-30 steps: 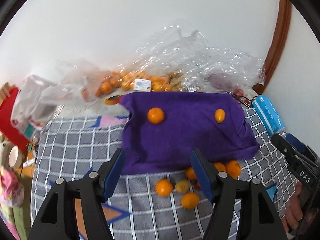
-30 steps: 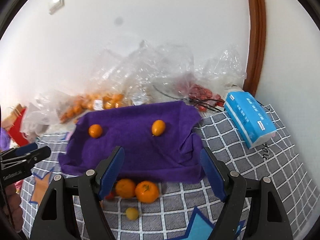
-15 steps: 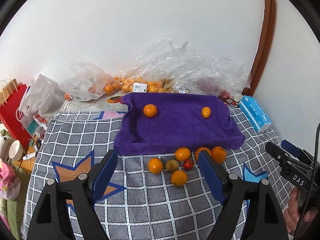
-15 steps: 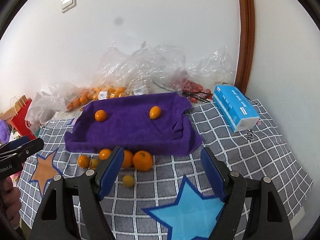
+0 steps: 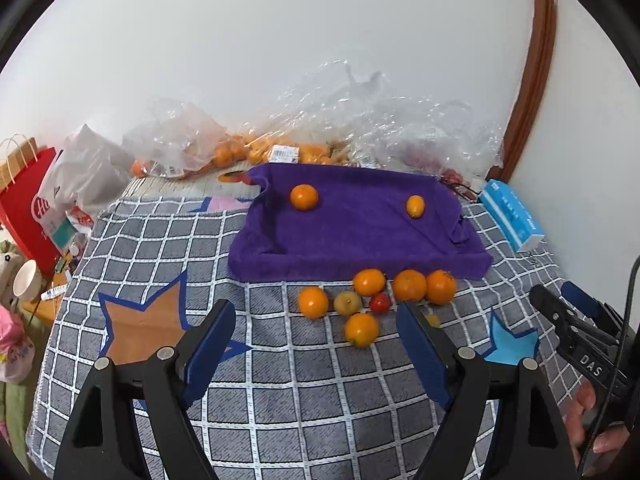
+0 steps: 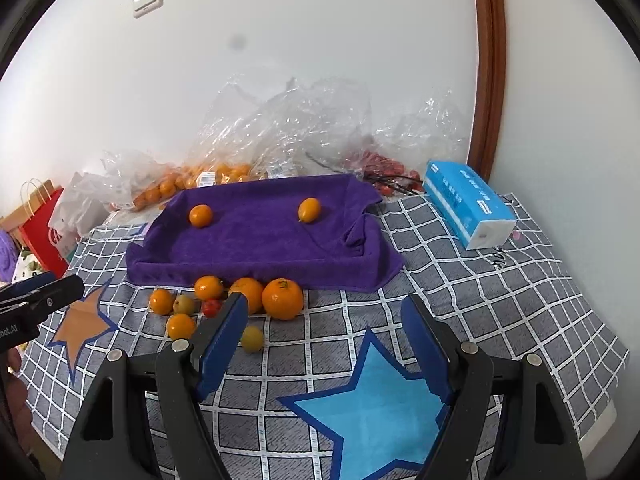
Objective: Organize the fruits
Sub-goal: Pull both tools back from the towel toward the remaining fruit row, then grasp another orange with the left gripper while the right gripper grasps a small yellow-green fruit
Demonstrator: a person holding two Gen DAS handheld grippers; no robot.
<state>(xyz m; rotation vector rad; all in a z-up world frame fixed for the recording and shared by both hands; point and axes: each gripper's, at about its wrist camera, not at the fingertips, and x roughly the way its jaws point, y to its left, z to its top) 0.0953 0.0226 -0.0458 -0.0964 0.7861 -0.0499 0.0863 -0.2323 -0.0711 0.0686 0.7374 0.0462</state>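
A purple towel (image 5: 360, 232) (image 6: 260, 248) lies on the grey checked cloth with a round orange (image 5: 304, 197) (image 6: 200, 215) and an oval orange fruit (image 5: 415, 205) (image 6: 309, 209) on it. Several loose fruits sit just in front of the towel: oranges (image 5: 409, 285) (image 6: 282, 298), a small red one (image 5: 379, 303) (image 6: 211, 307) and yellowish ones (image 5: 347, 302) (image 6: 252, 339). My left gripper (image 5: 316, 316) is open, hanging short of this cluster, with nothing between its blue pads. My right gripper (image 6: 324, 312) is open too, over the cloth to the right of the cluster.
Clear plastic bags (image 5: 360, 120) (image 6: 288, 128) with more oranges and red fruit line the wall behind the towel. A blue tissue pack (image 5: 512, 216) (image 6: 468, 204) lies at the right. A red paper bag (image 5: 28, 208) and a cup stand off the left edge.
Both grippers have drawn back from the towel, so more of the checked cloth and the whole fruit cluster now show. The left gripper's jaws stand wider than a second ago.
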